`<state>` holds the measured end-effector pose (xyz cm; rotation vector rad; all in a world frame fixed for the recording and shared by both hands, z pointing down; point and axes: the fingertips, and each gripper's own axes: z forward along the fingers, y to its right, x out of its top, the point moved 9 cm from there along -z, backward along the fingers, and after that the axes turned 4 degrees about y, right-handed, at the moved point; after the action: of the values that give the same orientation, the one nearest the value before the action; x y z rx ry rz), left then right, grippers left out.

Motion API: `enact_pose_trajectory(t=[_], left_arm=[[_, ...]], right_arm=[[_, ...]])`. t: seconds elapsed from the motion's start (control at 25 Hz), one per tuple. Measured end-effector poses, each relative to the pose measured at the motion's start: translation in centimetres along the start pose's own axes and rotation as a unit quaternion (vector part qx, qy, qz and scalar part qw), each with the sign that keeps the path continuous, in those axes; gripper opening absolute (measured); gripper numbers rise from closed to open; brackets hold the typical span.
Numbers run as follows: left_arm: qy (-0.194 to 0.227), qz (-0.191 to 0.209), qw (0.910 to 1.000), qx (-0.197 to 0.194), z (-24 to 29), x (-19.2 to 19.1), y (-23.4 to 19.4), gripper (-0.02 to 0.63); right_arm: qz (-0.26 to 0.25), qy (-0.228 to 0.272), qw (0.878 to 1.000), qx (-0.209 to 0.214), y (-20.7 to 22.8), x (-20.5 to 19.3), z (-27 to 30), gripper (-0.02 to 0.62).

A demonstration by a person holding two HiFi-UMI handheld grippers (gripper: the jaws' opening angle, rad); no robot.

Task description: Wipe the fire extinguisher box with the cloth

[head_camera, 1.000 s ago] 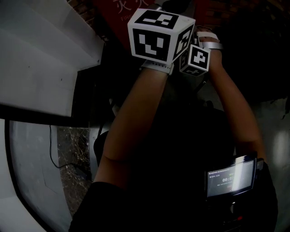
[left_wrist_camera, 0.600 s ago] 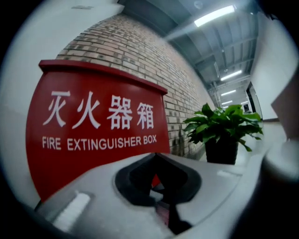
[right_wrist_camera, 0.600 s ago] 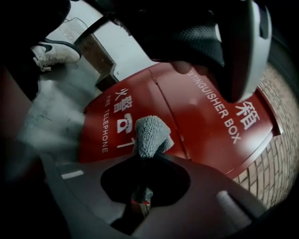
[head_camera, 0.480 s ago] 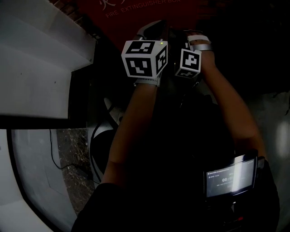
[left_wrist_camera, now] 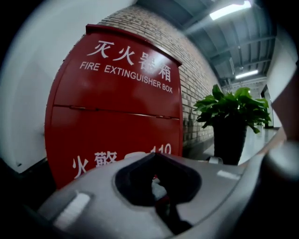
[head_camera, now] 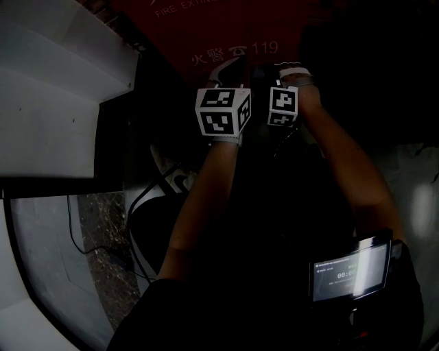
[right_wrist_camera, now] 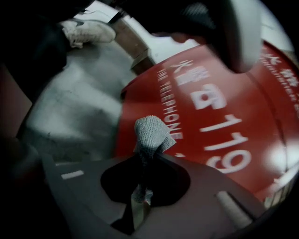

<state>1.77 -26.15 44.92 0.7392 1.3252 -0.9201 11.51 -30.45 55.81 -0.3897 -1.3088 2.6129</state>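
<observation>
By the fire extinguisher box (right_wrist_camera: 219,116), right tongs (right_wrist_camera: 148,161) clamped on cloth (right_wrist_camera: 152,131)

Head view: heavily underexposed. The red metal fire extinguisher box (head_camera: 226,27) is nearly lost in shadow. Only the white stepped ledge (head_camera: 55,89) at the left edge reads bright, and the small lit screen (head_camera: 346,271) at lower right carries a glare streak.

Left gripper view: brightly lit by ceiling strip lamps (left_wrist_camera: 229,10) at upper right. The box lettering is sharp, the near foreground soft, with fisheye bending and black corners.

Right gripper view: dimmer, with smeared box lettering and glare at the right edge. The grey knitted cloth (right_wrist_camera: 152,133) is in focus.
</observation>
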Motion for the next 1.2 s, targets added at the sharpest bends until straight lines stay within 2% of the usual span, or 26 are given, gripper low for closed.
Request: enact_pose_trajectory(t=[0.2, 0.28, 0.4, 0.56, 0.64, 0.72, 0.8, 0.88, 1.04, 1.2], left_arm=[[-0.002, -0.002, 1.0, -0.004, 0.1, -0.9, -0.3, 0.002], [-0.002, -0.004, 1.0, -0.005, 0.0, -0.9, -0.2, 0.002], [-0.011, -0.014, 0.9998, -0.012, -0.5, -0.1, 0.1, 0.002], [-0.018, -0.013, 0.9996, -0.017, -1.3, 3.0, 1.3, 0.002], [-0.008, -0.006, 0.9997, -0.023, -1.6, 5.3, 2.5, 0.002], [0.008, 0.006, 0.9995, -0.031, -1.4, 7.8, 3.9, 0.002], [0.023, 0.022, 0.999, -0.031, -1.0, 10.0, 5.1, 0.002], [0.036, 0.031, 0.9985, -0.028, -0.6, 12.1, 5.7, 0.002], [0.065, 0.033, 0.997, -0.025, -0.1, 16.0, 7.0, 0.002], [0.097, 0.031, 0.9942, -0.034, 0.5, 20.1, 9.0, 0.002]], right_arm=[[-0.041, -0.038, 0.997, 0.052, -3.1, -0.3, 3.0, 0.028], [-0.047, -0.036, 0.996, 0.063, -3.7, -0.2, 3.3, 0.028], [0.015, 0.018, 0.998, 0.055, -1.9, 0.3, 0.8, 0.028], [0.101, 0.06, 0.993, -0.017, 2.3, -0.6, -4.3, 0.028], [0.122, 0.062, 0.987, -0.081, 5.0, -1.5, -7.0, 0.028], [0.133, 0.059, 0.977, -0.158, 8.3, -2.3, -10.1, 0.028], [0.13, 0.058, 0.964, -0.226, 11.7, -2.5, -13.0, 0.028], [0.115, 0.059, 0.954, -0.271, 14.7, -2.2, -15.7, 0.028], [0.093, 0.058, 0.936, -0.336, 20.9, -1.8, -20.3, 0.028], [0.08, 0.036, 0.922, -0.377, 25.8, -3.1, -23.0, 0.028]])
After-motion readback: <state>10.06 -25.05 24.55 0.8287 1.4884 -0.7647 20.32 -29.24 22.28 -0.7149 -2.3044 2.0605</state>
